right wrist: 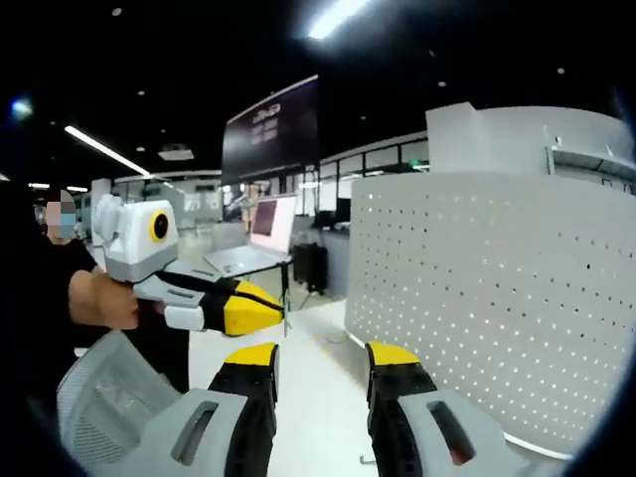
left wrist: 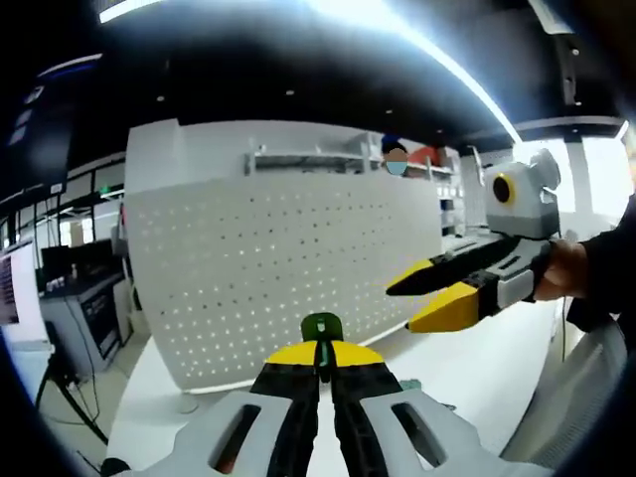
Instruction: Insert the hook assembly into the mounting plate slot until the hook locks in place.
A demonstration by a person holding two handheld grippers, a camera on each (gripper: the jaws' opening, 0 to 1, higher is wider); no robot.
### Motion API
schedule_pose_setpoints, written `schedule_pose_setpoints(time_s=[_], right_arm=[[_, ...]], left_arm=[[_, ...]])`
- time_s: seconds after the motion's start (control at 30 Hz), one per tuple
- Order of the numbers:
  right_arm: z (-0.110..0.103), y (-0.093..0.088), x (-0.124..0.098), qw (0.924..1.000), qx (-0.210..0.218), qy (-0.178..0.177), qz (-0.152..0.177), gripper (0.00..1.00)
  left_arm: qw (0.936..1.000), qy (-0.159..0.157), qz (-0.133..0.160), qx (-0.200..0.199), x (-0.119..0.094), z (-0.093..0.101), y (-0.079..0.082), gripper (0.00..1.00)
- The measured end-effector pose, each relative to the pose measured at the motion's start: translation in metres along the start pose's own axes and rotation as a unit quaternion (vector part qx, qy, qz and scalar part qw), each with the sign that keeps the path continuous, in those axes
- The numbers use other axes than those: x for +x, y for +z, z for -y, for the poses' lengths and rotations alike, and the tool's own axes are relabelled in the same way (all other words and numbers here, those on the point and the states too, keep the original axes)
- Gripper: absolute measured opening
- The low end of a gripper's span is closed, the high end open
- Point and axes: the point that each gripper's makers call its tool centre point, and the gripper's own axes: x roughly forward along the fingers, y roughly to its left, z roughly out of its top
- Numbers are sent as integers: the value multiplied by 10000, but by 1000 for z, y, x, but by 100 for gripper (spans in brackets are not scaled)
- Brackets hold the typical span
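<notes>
Hook assembly (left wrist: pixel 321 326): a small green piece, pinched at the tip of the left tool, standing upright above the yellow tips. Its long axis seems to run up and away along the jaws, toward the perforated board; finer shape is too small to tell.

Left tool (left wrist: pixel 320 356): jaws drawn together, clamped on the hook assembly. In the right gripper view it enters from the left (right wrist: pixel 260 310), held in a person's hand (right wrist: pixel 104 298).

Right tool (right wrist: pixel 321 360): jaws apart, nothing between them. In the left gripper view it enters from the right (left wrist: pixel 422 303), pointing left toward the board, well apart from the hook.

Mounting plate (left wrist: pixel 278 273): a large white pegboard panel, standing upright on the tabletop, curved by the lens, dotted with rows of small holes. In the right gripper view it stands on the right side (right wrist: pixel 487 298).

Tabletop (left wrist: pixel 487 368): white, running along the foot of the board.

Room: open workshop with dark ceiling and long strip lights; a laptop (right wrist: pixel 253 243) sits on a far desk.

Open room: bare tabletop lies between the tools and the board's lower edge.
</notes>
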Motion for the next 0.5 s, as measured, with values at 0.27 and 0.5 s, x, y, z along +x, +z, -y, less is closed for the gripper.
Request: schedule_pose_setpoints(time_s=[0.27, 0.5], right_arm=[[4, -4, -15, 10000, -20, 77, 10, 54], [6, 0, -31, 9997, -126, -53, 187, 73]], left_arm=[[10000, 39, 21, 68, 3, -9, 5, 3], [9997, 171, 97, 159, 9, -28, 20, 3]])
